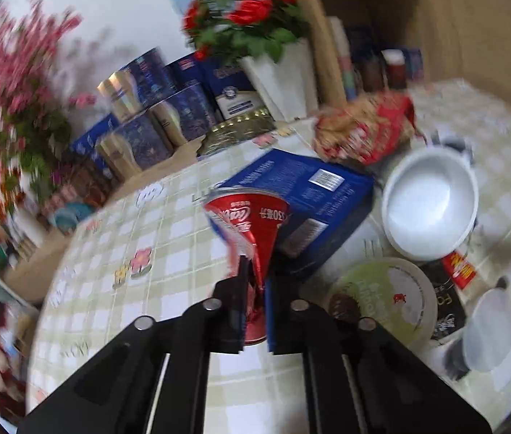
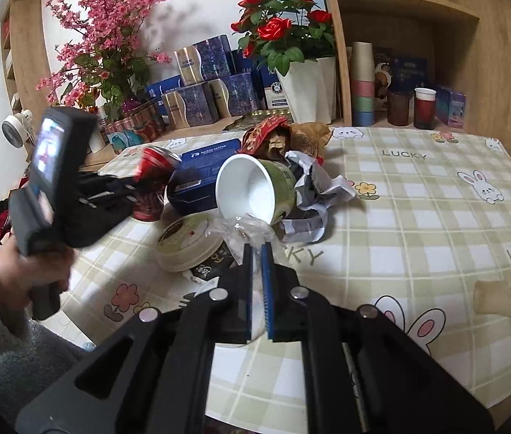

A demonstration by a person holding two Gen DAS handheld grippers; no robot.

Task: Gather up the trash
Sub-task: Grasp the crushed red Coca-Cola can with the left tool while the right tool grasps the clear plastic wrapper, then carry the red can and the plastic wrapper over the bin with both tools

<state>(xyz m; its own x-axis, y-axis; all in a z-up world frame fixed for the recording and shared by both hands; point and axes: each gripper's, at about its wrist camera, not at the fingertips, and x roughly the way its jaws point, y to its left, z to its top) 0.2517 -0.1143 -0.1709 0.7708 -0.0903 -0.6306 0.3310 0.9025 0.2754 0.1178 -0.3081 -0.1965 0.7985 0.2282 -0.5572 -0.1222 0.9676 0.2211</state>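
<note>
- My left gripper (image 1: 255, 285): jaws clamped on a crushed red aluminium drink can (image 1: 252, 224). The can is pinched flat at its waist between the pads, top end flaring out ahead of the fingertips, base showing just behind them.
- In the right wrist view the same red can (image 2: 154, 177) sits at the tip of the left gripper (image 2: 130, 190), close over the left edge of the worktop; a hand (image 2: 20, 271) in a fluffy pale blue sleeve holds that gripper.
- My right gripper (image 2: 256, 253): jaws drawn nearly together on a crumpled piece of clear plastic film (image 2: 244, 229), which bunches up just past the fingertips.
- Checked green-and-white tablecloth with rabbit prints (image 2: 418, 217) covers the worktop.
- Trash pile ahead of both jaws: flat blue cardboard box (image 1: 302, 195), tipped white-lined green paper bowl (image 2: 255, 191), round pale green lid (image 2: 186, 238), crumpled red-and-brown wrapper (image 2: 277, 137), grey-and-white crumpled paper (image 2: 313, 188).
- The blue box lies just behind the can, the green lid (image 1: 385, 293) to the right of my left jaws.
</note>
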